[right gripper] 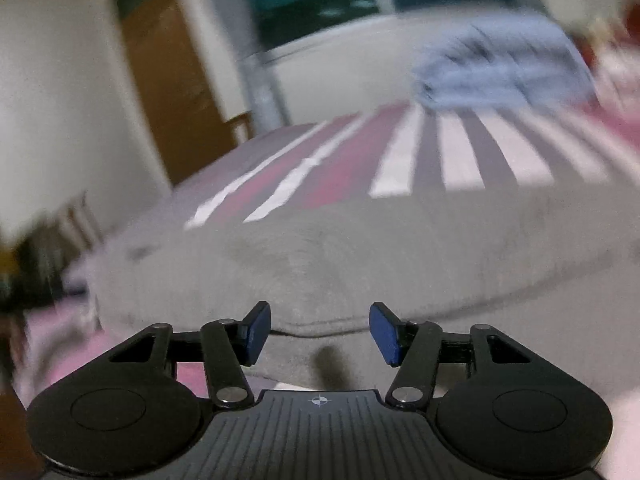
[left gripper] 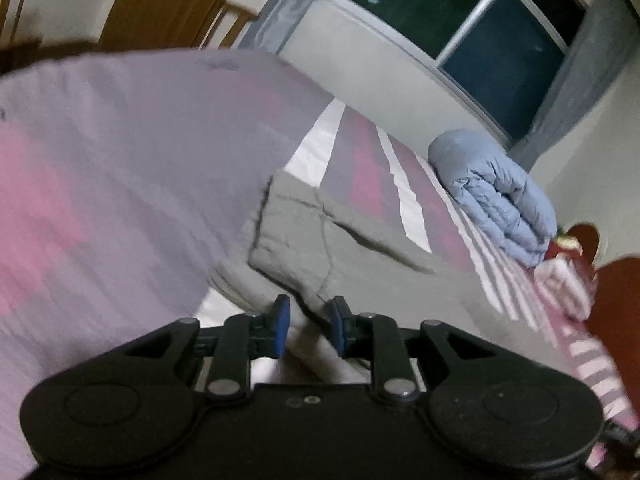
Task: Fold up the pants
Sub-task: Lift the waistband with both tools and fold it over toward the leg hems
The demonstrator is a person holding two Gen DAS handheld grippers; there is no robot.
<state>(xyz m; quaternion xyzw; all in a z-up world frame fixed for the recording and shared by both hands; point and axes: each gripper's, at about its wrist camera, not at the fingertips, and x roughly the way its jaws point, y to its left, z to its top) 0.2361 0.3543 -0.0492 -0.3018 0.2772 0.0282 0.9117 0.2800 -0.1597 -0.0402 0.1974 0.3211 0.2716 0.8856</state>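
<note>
The grey pants (left gripper: 320,236) lie folded on a striped bed cover; they also show in the right wrist view (right gripper: 320,256) as a broad grey mass. My left gripper (left gripper: 308,326) is open, its blue pads either side of a fold of the grey cloth at the pants' near edge, not clamping it. My right gripper (right gripper: 320,334) is open and empty, just above the near hem of the pants. Both views are blurred.
The bed cover (right gripper: 400,168) has pink, grey and white stripes. A folded light-blue quilt (left gripper: 492,196) lies at the far side by the wall. A window (left gripper: 480,12), a wooden door (right gripper: 168,80) and a red-brown headboard (left gripper: 616,304) surround the bed.
</note>
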